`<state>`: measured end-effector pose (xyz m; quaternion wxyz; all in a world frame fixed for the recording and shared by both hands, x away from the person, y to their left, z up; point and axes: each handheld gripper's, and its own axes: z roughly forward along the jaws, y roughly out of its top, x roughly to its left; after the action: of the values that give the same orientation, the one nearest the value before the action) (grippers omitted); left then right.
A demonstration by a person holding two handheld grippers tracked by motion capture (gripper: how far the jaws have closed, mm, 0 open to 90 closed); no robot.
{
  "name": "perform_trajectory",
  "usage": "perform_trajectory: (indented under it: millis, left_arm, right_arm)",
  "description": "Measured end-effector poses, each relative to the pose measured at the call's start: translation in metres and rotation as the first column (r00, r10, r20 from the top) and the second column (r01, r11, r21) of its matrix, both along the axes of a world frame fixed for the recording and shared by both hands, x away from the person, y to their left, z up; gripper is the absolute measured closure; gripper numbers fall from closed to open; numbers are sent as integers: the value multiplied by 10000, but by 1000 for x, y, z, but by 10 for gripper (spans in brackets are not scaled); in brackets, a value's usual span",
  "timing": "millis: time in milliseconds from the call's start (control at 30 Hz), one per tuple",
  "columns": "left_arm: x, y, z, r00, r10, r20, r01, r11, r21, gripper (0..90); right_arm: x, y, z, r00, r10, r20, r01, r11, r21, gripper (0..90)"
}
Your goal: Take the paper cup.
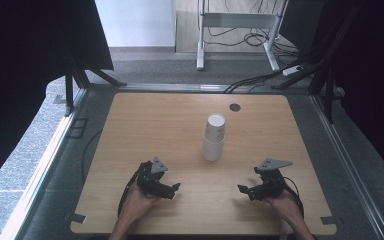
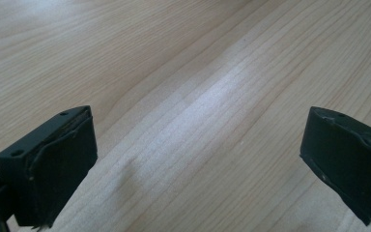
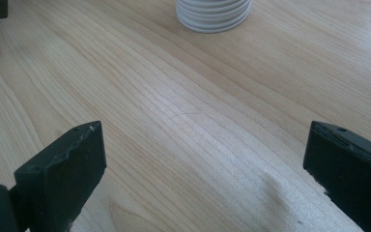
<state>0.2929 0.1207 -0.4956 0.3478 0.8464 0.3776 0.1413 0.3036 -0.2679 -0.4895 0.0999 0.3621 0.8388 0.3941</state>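
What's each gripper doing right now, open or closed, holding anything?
Left gripper: open, fingers wide apart over bare table, holding nothing.
Right gripper: open, holding nothing, stack of white cups ahead of it.

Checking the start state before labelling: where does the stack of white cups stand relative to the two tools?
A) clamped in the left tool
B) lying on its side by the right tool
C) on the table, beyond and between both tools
C: the stack of white cups stands upright on the table, apart from the open left tool and open right tool.

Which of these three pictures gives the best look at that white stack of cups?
The high view: it shows the whole stack of cups standing upside down on the table. The right gripper view catches just its ringed rims at the top edge. The left gripper view looks at bare wood.
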Motion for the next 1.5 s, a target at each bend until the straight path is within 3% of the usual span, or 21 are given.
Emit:
perform_trajectory:
  millis: [500,1200,1500]
  left_arm:
    - [10,1,14,9991,-417,99,423,9969,-658,0]
    - [30,-16,28,9953,-923,292,946,9912,-923,0]
    - [40,-26,29,9930,-1119,370,1142,9911,-683,0]
  right_arm:
    - [4,3,11,9995,297,79,-299,9992,254,1]
    - [19,6,34,9988,421,256,-431,9983,398,0]
    - [26,12,44,9979,533,358,-546,9978,379,0]
